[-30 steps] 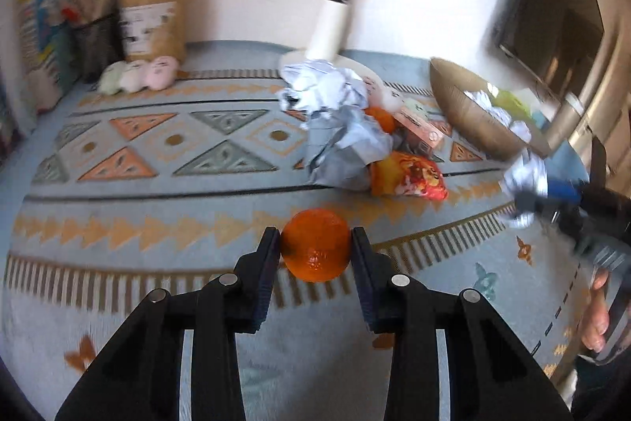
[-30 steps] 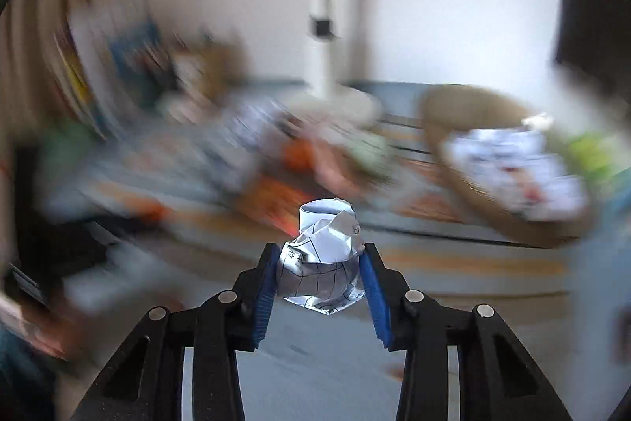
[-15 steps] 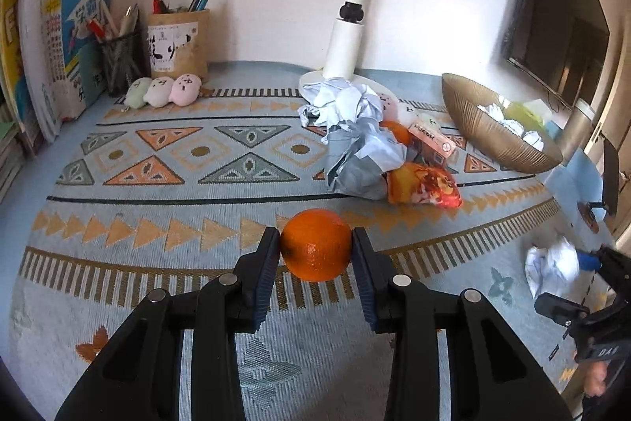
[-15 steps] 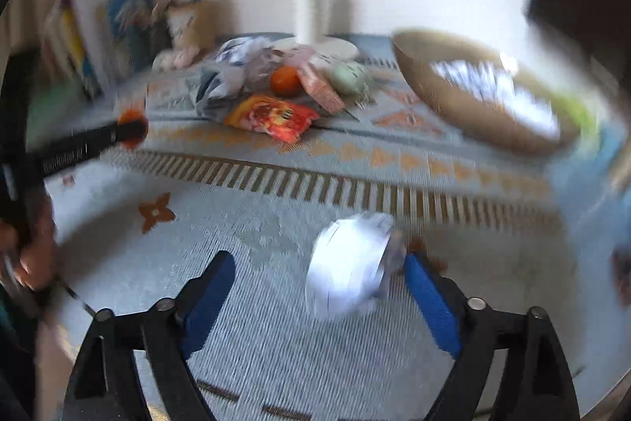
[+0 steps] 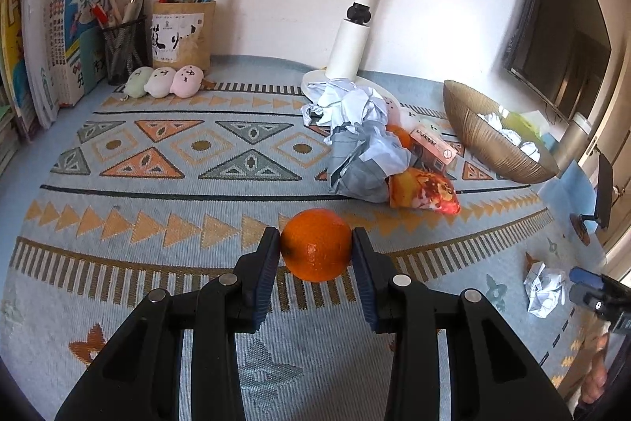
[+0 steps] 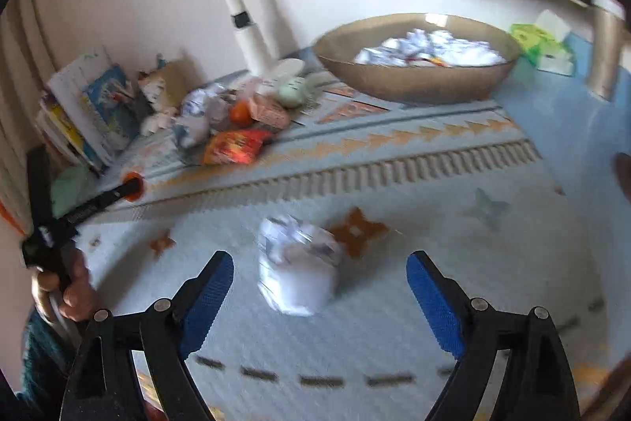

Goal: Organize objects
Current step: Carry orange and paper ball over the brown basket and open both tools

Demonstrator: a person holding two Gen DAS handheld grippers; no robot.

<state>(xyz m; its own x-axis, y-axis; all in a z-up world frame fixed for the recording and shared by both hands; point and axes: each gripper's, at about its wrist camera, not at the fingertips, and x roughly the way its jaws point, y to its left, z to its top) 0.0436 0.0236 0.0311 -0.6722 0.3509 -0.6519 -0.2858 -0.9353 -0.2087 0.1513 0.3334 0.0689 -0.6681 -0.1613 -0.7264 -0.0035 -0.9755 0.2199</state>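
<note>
My left gripper is shut on an orange and holds it just above the patterned mat. My right gripper is open, its blue pads wide apart. A crumpled white paper ball lies loose on the mat between and just ahead of them; it also shows in the left wrist view at the right edge. A brown bowl with crumpled paper stands at the back right.
A pile of crumpled paper, a snack bag, a small box and another orange sit mid-mat by a white lamp base. Books, pen holders and plush toys line the back left.
My right gripper opened and let go of the paper ball, which now rests on the mat. The left gripper still holds the orange, pulled back slightly.
</note>
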